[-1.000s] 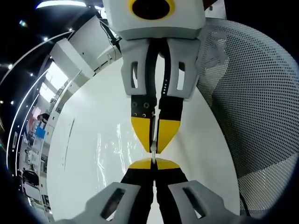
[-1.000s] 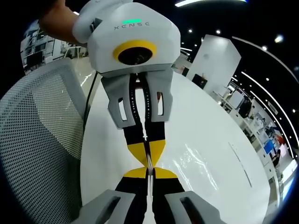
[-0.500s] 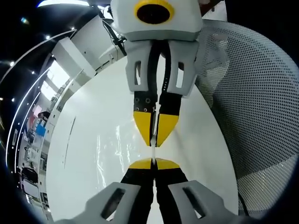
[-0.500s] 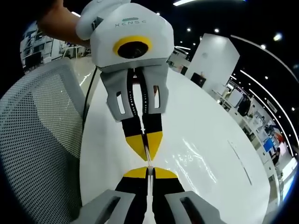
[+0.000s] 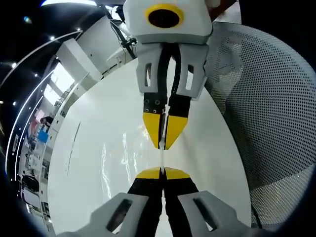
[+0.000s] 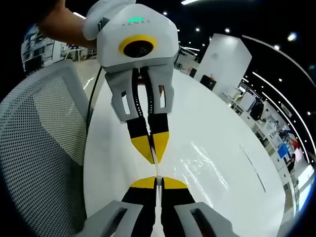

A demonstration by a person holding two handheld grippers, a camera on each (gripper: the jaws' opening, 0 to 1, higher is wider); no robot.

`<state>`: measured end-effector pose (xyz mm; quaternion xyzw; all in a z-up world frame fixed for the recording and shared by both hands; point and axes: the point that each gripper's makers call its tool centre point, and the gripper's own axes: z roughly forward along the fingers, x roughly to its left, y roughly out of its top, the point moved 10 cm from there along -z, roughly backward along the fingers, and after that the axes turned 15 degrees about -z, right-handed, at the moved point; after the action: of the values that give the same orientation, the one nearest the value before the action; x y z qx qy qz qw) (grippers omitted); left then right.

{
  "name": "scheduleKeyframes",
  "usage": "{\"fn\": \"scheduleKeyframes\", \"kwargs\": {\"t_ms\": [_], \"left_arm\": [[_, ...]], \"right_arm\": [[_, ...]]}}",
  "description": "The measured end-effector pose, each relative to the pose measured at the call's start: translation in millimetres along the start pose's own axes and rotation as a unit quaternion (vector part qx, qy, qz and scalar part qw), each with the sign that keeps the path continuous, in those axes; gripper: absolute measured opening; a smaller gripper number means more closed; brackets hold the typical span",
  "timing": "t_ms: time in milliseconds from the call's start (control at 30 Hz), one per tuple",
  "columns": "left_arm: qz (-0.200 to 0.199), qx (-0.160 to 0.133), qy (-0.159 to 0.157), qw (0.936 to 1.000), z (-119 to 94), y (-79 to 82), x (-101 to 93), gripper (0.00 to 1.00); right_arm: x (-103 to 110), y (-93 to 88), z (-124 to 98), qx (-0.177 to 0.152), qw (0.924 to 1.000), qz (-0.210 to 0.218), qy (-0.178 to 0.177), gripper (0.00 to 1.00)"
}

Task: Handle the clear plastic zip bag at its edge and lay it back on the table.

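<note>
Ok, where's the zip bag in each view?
Left gripper view: the bag is an edge-on thin line at centre, between the left claw below and the right claw above.
Right gripper view: the bag is a thin line just below centre, between both claws.
Shared landmark: the chair, right in the left gripper view, left in the other.

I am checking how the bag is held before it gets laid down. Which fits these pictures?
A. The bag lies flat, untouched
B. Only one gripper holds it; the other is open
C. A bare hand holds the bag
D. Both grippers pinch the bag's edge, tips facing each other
D: the left gripper and the right gripper are both closed on the thin edge of the clear plastic zip bag, facing each other over the white table.
</note>
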<state>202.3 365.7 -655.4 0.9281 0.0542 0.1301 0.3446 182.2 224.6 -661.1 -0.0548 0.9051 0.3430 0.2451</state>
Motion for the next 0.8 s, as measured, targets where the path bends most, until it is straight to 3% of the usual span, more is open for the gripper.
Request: {"fn": "scheduleKeyframes", "kwargs": {"t_ms": [800], "left_arm": [[-0.009, 0.004, 0.005, 0.9999, -4, -4.6, 1.0, 0.0]], "right_arm": [[1, -12.2, -5, 0.012, 0.9999, 0.008, -0.003, 0.0]]}}
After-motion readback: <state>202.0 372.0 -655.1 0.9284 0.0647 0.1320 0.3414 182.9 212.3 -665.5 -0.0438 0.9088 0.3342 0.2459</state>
